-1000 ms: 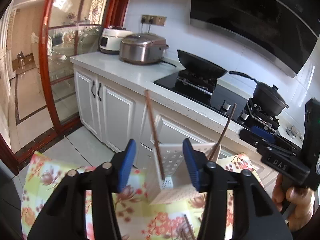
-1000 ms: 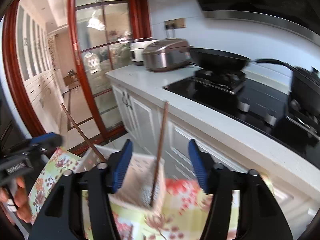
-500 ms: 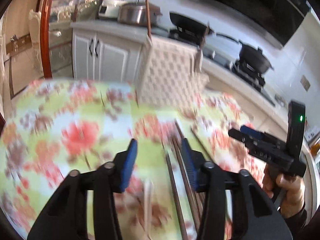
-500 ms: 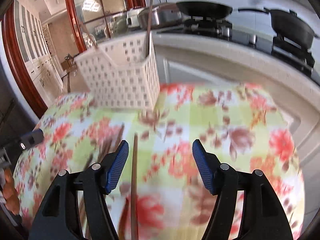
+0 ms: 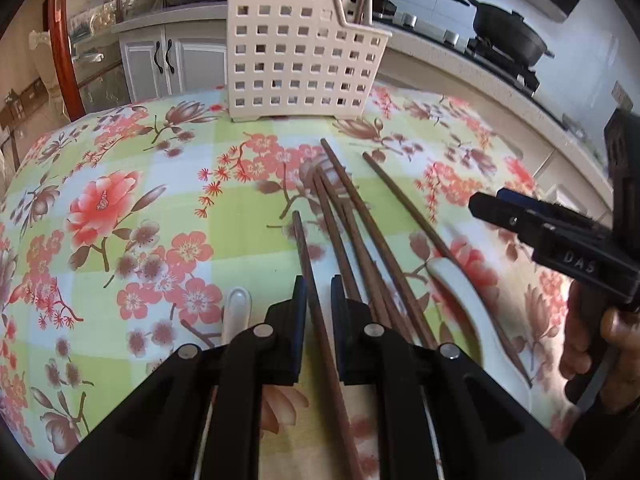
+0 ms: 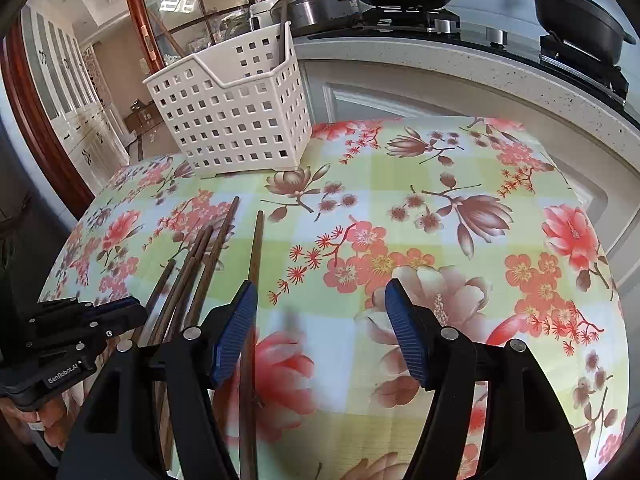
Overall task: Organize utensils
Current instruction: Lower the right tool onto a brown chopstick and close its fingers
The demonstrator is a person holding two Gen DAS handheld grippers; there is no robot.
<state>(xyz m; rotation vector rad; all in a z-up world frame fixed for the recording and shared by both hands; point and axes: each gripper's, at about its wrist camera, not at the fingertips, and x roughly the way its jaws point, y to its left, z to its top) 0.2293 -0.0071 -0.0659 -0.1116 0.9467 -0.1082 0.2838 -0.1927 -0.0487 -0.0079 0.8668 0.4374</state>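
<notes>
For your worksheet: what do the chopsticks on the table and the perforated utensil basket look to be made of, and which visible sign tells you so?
Chopsticks: probably wood, dark reddish-brown and matt, with faint streaking like grain; lacquered bamboo cannot be ruled out.
Utensil basket: moulded plastic, cream and smooth with a slight sheen; its even square holes and rounded rim suggest moulding.

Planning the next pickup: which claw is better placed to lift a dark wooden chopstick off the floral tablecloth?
Left. The left claw is closing around one dark wooden chopstick; the right claw stands open.
</notes>
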